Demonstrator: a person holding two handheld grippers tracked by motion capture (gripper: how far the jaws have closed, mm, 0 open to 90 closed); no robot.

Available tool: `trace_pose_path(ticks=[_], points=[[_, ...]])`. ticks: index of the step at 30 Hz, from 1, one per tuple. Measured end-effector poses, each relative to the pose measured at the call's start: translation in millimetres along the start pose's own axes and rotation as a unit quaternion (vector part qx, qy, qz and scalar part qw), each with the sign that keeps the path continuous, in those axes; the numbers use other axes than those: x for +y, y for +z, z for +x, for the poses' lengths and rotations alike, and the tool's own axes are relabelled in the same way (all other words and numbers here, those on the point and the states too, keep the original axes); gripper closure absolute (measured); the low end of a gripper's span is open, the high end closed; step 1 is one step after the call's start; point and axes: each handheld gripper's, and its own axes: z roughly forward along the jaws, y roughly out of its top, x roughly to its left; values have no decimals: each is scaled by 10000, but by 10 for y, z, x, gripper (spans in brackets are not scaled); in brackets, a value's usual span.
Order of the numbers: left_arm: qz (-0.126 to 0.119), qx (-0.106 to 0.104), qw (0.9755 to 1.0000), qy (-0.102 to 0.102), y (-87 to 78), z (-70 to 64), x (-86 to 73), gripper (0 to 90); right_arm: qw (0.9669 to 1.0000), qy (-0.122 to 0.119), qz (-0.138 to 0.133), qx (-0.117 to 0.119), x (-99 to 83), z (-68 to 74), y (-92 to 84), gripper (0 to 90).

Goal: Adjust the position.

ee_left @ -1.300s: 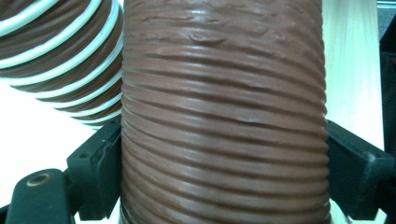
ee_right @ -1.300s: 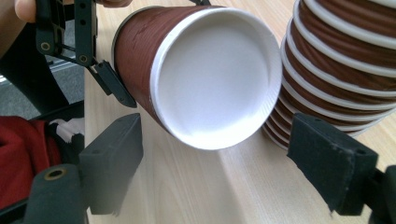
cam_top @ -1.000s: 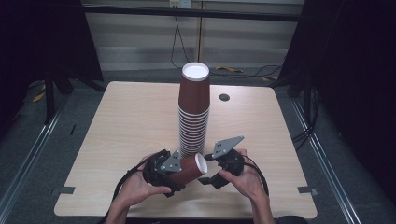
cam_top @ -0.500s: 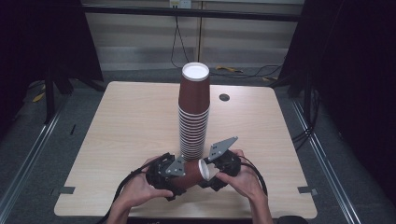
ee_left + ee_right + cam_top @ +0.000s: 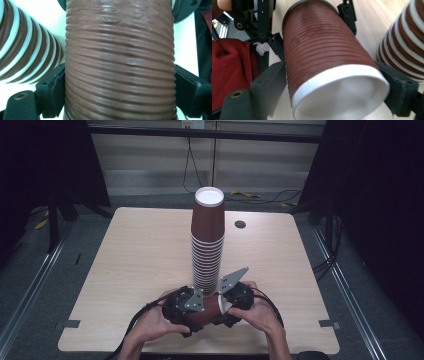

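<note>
Left tongs [image 5: 192, 307]: we clamp the ribbed brown cup [image 5: 210, 306] across its body | Right tongs [image 5: 231, 302]: jaws closed against its white-rimmed end | Cup: lying sideways between both tongs, just beside the tall cup stack [image 5: 207, 240] on the surface [image 5: 135, 255] | Advice: we keep the squeeze light to avoid crushing, and steer clear of the stack.
</note>
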Motion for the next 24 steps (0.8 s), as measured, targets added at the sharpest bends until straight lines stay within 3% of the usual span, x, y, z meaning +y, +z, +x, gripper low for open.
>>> trace_pose_path(ticks=[11, 24], points=[[-17, -94, 9999, 85, -8, -16, 1, 130, 9997, -65, -125, 186, 12, -4, -28, 201], [-416, -261, 9988, 74, -38, 22, -67, 98, 9994, -11, -171, 292, 44, -5, -82, 220]])
